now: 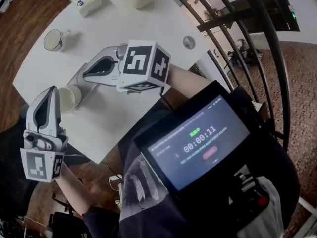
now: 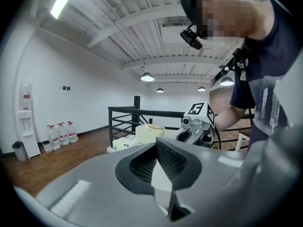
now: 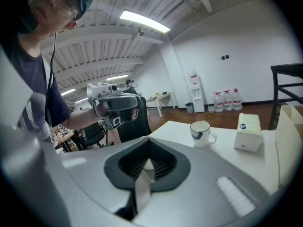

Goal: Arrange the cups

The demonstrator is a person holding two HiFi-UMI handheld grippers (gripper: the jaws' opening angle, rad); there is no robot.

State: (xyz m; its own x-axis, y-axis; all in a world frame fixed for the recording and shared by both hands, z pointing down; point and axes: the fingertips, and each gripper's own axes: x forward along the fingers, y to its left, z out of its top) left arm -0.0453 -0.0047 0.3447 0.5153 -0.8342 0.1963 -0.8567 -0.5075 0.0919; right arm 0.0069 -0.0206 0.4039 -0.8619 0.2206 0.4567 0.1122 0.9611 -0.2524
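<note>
White mug (image 1: 52, 39) stood at the upper left of the table (image 1: 124, 24), and a paper cup (image 1: 67, 99) stood lower left, near the left gripper (image 1: 51, 91) and right gripper (image 1: 77, 81), both shut tight and empty, so the arranging looked hardly begun.

Grey left gripper (image 1: 52, 93), black-white marker cube (image 1: 42, 165)

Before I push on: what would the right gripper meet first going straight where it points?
Most likely the pale handleless cup just beyond the right gripper's shut tips; depth is unclear.
</note>
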